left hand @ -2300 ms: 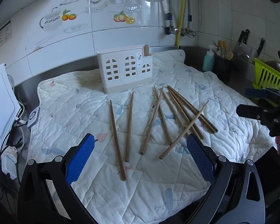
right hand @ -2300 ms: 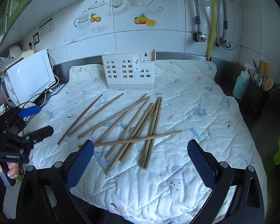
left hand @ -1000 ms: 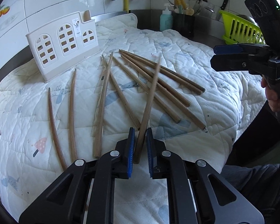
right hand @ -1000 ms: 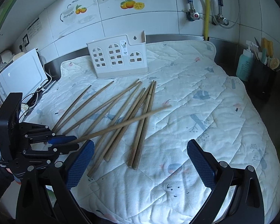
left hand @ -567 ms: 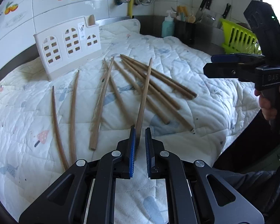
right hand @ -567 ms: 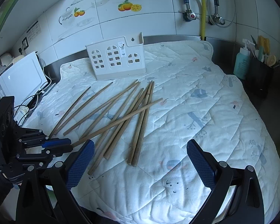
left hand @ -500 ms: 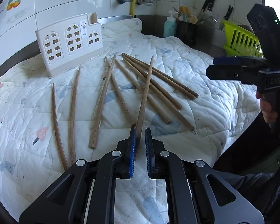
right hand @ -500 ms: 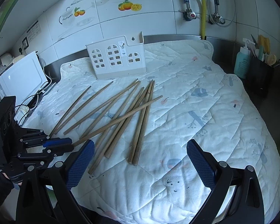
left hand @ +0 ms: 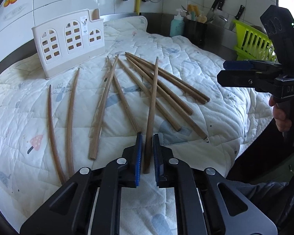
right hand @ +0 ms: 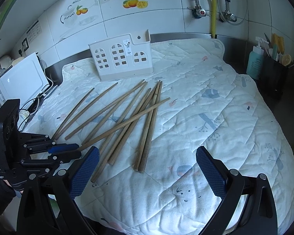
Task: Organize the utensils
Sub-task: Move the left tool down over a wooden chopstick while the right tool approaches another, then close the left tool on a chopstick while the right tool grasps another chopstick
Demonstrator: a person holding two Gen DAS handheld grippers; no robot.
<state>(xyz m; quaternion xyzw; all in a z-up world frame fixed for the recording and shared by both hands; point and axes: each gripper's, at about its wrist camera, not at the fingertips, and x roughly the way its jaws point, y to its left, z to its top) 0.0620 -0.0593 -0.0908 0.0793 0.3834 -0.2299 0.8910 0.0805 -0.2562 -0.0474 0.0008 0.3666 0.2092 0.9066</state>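
Your left gripper [left hand: 146, 152] is pinching that chopstick [left hand: 151, 105] right at its butt end, so it could swivel (long lever). Its tip may snag the chopstick pile [right hand: 127, 121] swinging toward the holder [left hand: 68, 43] at 11 o'clock; the right gripper [right hand: 147, 168] hangs wide open, empty.

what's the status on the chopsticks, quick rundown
Left gripper shut on one chopstick. Right gripper open, empty. Other chopsticks loose on quilt; white holder unobstructed.
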